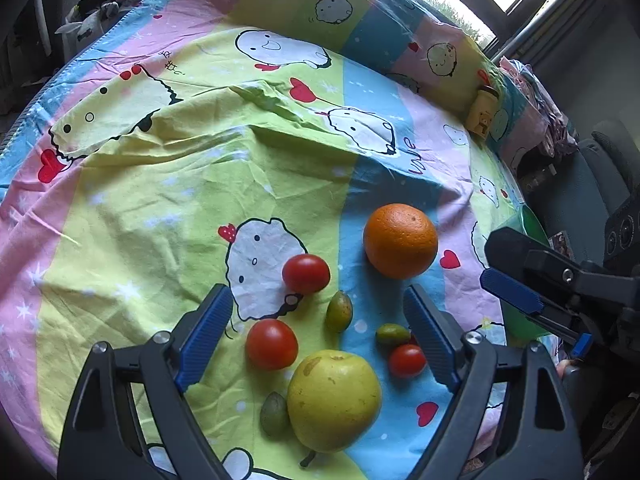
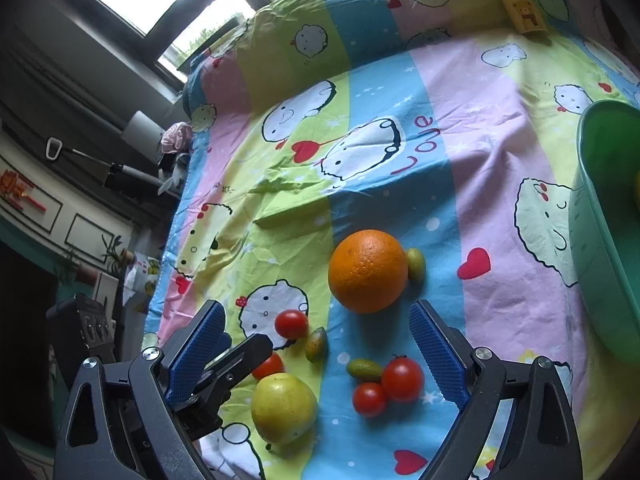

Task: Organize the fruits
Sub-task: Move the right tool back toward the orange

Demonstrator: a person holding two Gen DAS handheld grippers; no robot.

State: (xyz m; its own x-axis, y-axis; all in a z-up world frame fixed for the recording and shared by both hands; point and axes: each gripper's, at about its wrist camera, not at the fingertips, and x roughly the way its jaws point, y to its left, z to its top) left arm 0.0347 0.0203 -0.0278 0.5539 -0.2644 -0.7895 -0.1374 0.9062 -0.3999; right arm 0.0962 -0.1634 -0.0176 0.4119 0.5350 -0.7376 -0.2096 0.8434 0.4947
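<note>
Between my left gripper [image 1: 320, 336] fingers, spread wide and grasping nothing, a yellow apple [image 1: 334, 400] lies closest on the bed. My right gripper [image 2: 320, 352], also released, faces the orange [image 2: 367, 271] straight ahead. Only an edge of the green basket [image 2: 600, 240] shows at right; its contents are cut off.

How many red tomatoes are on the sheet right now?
4. One far tomato beside the cartoon print, one partly hidden behind the left tool, next to the yellow apple, and a touching pair near the right tool. More could be hidden.
</note>
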